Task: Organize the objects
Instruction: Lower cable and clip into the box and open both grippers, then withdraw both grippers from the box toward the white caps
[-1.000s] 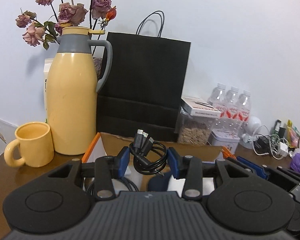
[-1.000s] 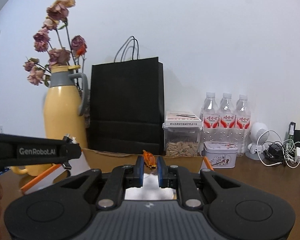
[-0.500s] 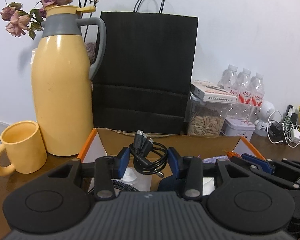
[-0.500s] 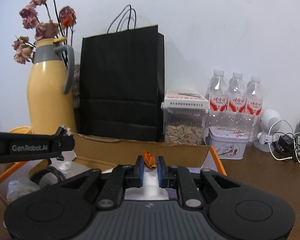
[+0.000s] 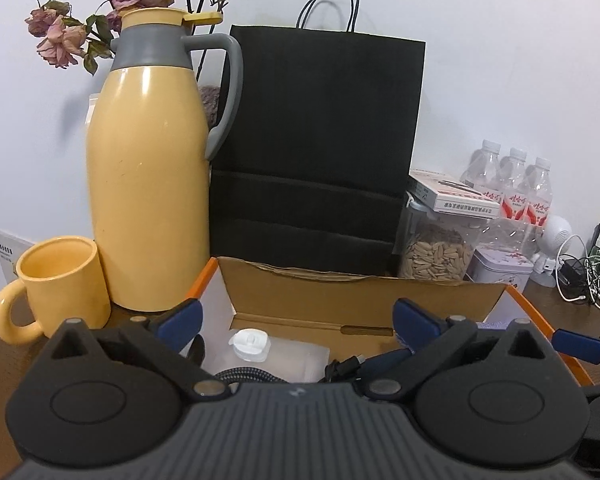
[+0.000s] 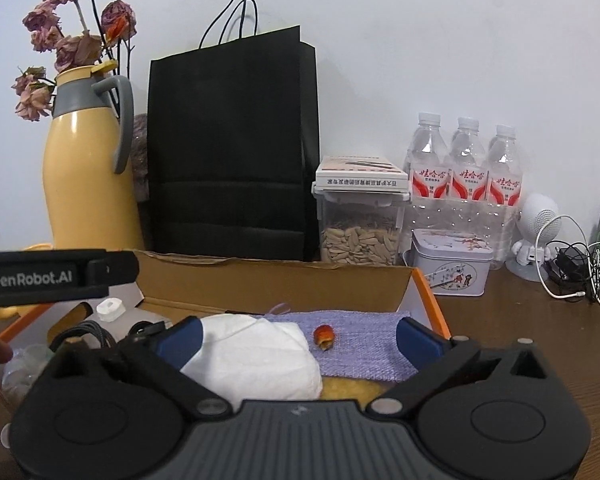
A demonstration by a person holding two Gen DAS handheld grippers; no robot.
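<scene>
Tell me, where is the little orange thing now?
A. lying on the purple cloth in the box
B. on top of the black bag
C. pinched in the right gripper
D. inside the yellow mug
A: the little orange thing lies loose on the purple cloth inside the cardboard box, between the opening jaws of the right gripper, touched by neither.

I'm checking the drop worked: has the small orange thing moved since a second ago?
Yes. It has gone from between the right gripper's pads down onto the purple cloth inside the cardboard box; the small orange thing lies there free.
</scene>
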